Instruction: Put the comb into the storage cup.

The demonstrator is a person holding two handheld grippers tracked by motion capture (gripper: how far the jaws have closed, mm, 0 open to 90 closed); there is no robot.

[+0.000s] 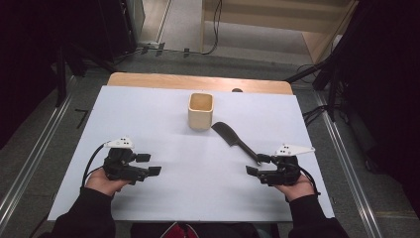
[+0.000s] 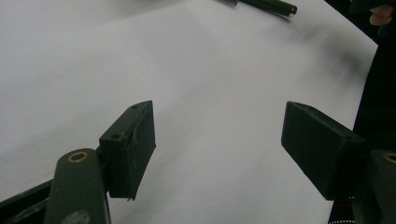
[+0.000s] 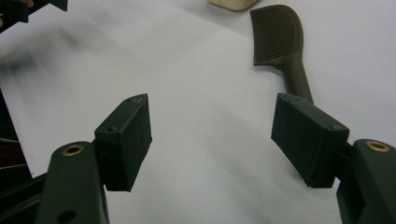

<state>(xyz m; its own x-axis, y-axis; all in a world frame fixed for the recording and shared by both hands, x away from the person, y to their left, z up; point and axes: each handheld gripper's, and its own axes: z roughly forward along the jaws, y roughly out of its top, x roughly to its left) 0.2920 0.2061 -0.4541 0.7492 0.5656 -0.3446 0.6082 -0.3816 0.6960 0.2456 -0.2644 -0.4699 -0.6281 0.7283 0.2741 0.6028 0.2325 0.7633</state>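
High view shows both forearms coming in low over the white table (image 1: 163,198), each hand wrapped around its gripper from behind, knuckles up, jaws pointing inward toward the middle. The right gripper (image 1: 253,164) lies level, jaws spread wide with nothing between them; the dark comb (image 1: 235,140) lies just ahead of it, its handle end reaching the jaw nearest the far edge, teeth end slanting away toward the beige cup (image 1: 200,111). Right gripper view puts the comb (image 3: 280,44) beyond its right-hand jaw. The left gripper (image 1: 148,164) is likewise level and wide open, empty, well apart from the comb.
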